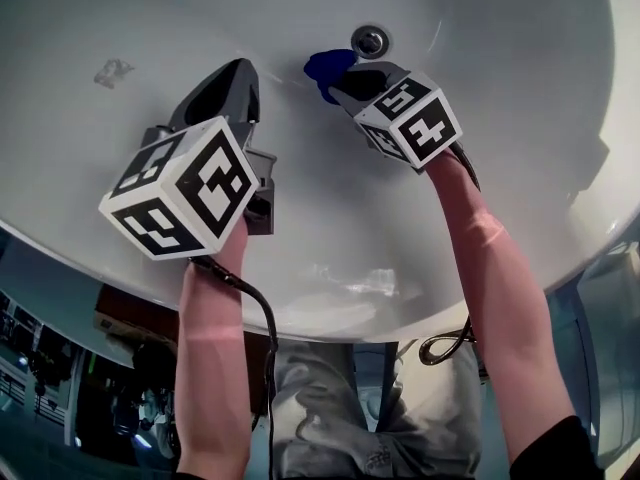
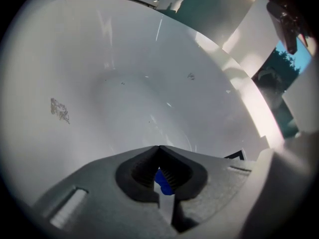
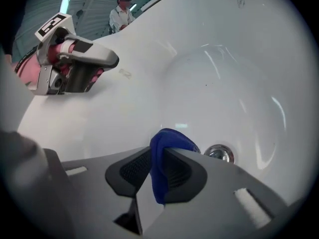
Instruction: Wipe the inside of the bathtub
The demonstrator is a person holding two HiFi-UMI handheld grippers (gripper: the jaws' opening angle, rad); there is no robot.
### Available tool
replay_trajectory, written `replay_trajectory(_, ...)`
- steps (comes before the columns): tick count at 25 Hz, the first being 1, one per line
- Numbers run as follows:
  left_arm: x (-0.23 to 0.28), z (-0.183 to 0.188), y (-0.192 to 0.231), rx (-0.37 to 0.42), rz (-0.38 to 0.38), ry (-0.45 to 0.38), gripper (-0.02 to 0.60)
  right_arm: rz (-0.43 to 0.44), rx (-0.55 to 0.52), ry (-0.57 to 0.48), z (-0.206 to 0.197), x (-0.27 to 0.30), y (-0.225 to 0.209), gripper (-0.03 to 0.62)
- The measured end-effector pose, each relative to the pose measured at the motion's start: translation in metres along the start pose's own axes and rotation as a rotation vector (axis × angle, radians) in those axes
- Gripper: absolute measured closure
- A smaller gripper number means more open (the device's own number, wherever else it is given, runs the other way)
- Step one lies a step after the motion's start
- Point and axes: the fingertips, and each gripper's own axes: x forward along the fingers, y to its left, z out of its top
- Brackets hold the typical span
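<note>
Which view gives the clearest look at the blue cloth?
The right gripper view: the blue cloth sits large and central, pinched in the right gripper's shut jaws. The head view shows only a small blue bunch past that gripper, beside the drain. The left gripper view shows just a blue sliver through its closed jaws.

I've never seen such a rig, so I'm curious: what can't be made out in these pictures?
Blue cloth: its full size, right gripper view, mostly pinched inside the right gripper's jaws.
Grey smudge on the bathtub wall: left gripper view, too blurred to tell dirt from sticker.
Blue speck at the left gripper's shut jaws: left gripper view, too small to name.
</note>
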Motion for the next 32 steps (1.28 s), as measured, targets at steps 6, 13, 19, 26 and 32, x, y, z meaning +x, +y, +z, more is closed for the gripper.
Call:
replay_trajectory(6,0.002,-0.006,-0.002,0.184,0.033,0.039,0.577,0.057,-0.039,0.094,-0.026,0.027,0.014,0.514)
replay_trajectory(13,0.003,-0.016,-0.005,0.182,0.012,0.055,0.577,0.086,-0.056,0.15,-0.043,0.04,0.026,0.514)
replay_trajectory(19,0.008,-0.017,-0.007,0.213,0.012,0.061,0.577,0.148,-0.047,0.221,-0.052,0.049,0.04,0.517)
replay_trajectory(26,0.0,-0.009,-0.018,0.239,0.009,0.054,0.577,0.245,-0.027,0.261,-0.057,0.038,0.065,0.519)
replay_trajectory(32,-0.01,-0.004,-0.024,0.259,0.004,0.049,0.577,0.275,0.034,0.244,-0.054,0.023,0.086,0.52)
